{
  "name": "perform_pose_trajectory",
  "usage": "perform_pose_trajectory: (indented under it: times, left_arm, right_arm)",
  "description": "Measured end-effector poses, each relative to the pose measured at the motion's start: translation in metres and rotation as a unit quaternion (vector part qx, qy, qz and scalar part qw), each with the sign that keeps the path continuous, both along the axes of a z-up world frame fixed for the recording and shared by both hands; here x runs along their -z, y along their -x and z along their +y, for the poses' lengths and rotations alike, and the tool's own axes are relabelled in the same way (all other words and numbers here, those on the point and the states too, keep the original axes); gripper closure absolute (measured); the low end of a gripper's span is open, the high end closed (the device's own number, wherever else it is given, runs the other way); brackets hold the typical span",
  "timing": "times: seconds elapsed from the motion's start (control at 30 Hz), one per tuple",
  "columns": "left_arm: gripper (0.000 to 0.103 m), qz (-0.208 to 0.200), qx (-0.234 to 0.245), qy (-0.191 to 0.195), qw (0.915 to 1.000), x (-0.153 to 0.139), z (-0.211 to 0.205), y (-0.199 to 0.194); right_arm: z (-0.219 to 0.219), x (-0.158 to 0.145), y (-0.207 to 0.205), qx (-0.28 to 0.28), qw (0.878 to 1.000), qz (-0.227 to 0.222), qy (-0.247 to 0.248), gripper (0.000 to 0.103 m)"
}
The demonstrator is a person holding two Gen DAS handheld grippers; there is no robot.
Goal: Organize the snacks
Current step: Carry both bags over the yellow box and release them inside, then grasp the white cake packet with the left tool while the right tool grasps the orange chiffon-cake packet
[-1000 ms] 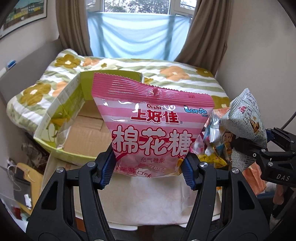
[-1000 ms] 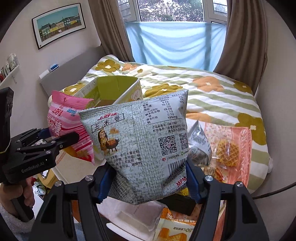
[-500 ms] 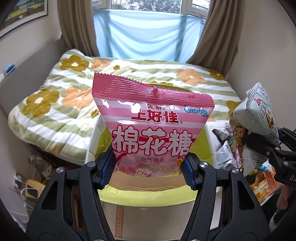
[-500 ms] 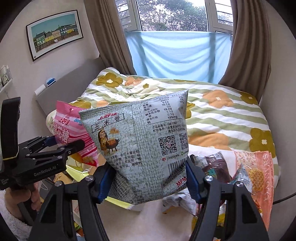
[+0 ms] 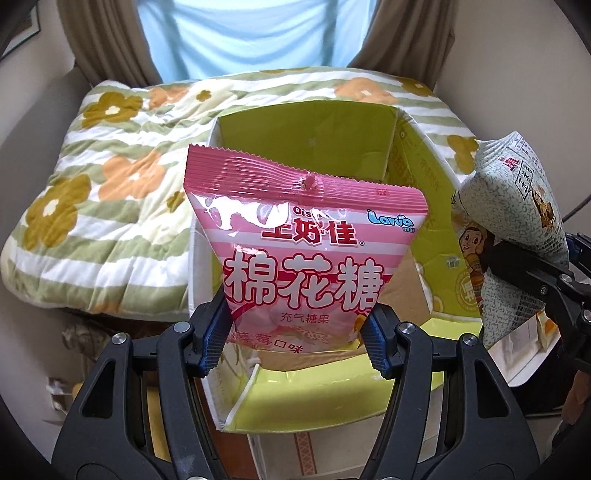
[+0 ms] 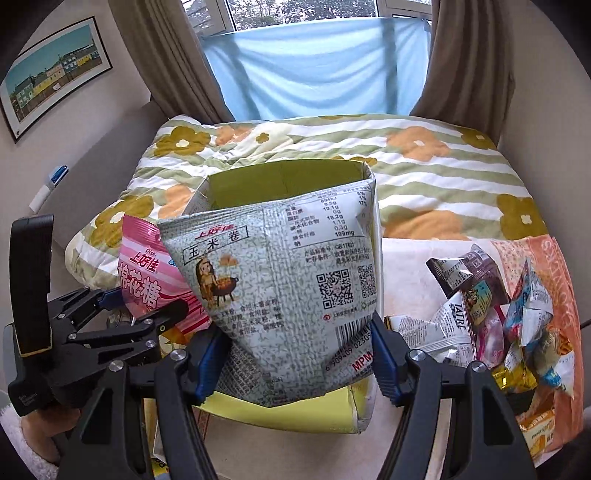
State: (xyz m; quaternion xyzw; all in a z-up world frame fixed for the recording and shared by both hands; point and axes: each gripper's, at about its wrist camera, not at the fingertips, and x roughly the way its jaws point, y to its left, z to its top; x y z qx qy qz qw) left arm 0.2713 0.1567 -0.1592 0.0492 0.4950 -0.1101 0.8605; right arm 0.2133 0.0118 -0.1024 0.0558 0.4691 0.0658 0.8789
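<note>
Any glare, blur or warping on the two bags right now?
Left wrist view: white glare patches on the pink bag partly wash out the top print, the rest sharp. Right wrist view: grey bag crisp, no glare; window bright, fisheye bends the frame edges.

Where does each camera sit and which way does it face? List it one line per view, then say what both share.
Left wrist: on the left gripper, facing down along its fingers at the pink marshmallow bag it grips over the green box; the right gripper appears at the right edge.
Right wrist: on the right gripper, facing the grey corn-roll bag it grips, loose snacks to the right; a hand holds the left gripper at the left.
Shared: both bags, box, floral quilt, curtains.
</note>
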Motion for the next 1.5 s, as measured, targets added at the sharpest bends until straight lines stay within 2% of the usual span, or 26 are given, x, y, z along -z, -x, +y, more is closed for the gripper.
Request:
perform_pose_trajectory:
  times: [0.03,0.1,0.13,0.2,0.27,0.4,0.63,0.8,0.97,1.03,1.1,1.13,1.23,1.5]
  left_arm:
    - [0.044,0.001,0.007,0.002,1.0,0.001,-0.002,-0.001]
    - [0.036,0.001,0.013,-0.004,0.9999,0.004,-0.007,-0.002]
    - [0.031,0.003,0.013,-0.008,0.9999,0.006,-0.008,-0.003]
    - [0.006,0.007,0.008,-0.002,0.9999,0.007,-0.008,-0.004]
    - [0.003,0.006,0.003,0.002,1.0,0.005,-0.006,0.0]
    - [0.003,0.012,-0.003,0.007,0.9999,0.002,0.0,0.011]
    - [0.003,-0.005,-0.027,0.017,0.9995,-0.007,0.009,0.027]
    - [0.003,-0.016,-0.039,0.016,0.999,-0.012,0.014,0.028]
    - [0.003,-0.025,-0.056,0.017,0.998,-0.016,0.022,0.036]
    - [0.003,-0.021,-0.061,0.015,0.9978,-0.015,0.026,0.039]
    - [0.003,-0.015,-0.066,0.02,0.9975,-0.015,0.029,0.041]
    - [0.003,-0.013,-0.067,0.025,0.9973,-0.015,0.031,0.041]
    - [0.003,-0.012,-0.071,0.032,0.9969,-0.016,0.035,0.044]
    - [0.003,-0.008,-0.062,0.034,0.9975,-0.013,0.036,0.047]
  right_arm:
    - [-0.001,0.0,0.001,0.003,1.0,0.002,0.001,0.039]
    - [0.001,-0.001,-0.002,0.004,1.0,0.003,0.005,0.039]
    - [0.002,-0.002,-0.004,0.004,1.0,0.004,0.007,0.039]
    - [0.0,-0.002,-0.006,0.004,1.0,0.004,0.006,0.039]
    - [-0.003,-0.001,-0.006,0.004,1.0,0.005,0.003,0.039]
    - [-0.005,-0.001,-0.005,-0.002,1.0,0.006,-0.003,0.039]
    - [0.001,-0.002,-0.008,-0.028,1.0,0.008,-0.001,0.038]
    - [0.013,0.018,-0.021,-0.049,0.998,0.041,0.002,0.038]
    - [0.022,0.032,-0.025,-0.061,0.997,0.04,-0.003,0.037]
    - [0.021,0.034,-0.025,-0.057,0.998,0.035,-0.017,0.031]
    - [0.021,0.035,-0.024,-0.058,0.998,0.03,-0.022,0.004]
    - [0.021,0.034,-0.021,-0.06,0.998,0.023,-0.022,0.001]
    - [0.02,0.03,-0.014,-0.056,0.998,0.002,-0.019,0.001]
    - [0.018,0.028,-0.004,-0.051,0.999,0.011,-0.012,0.001]
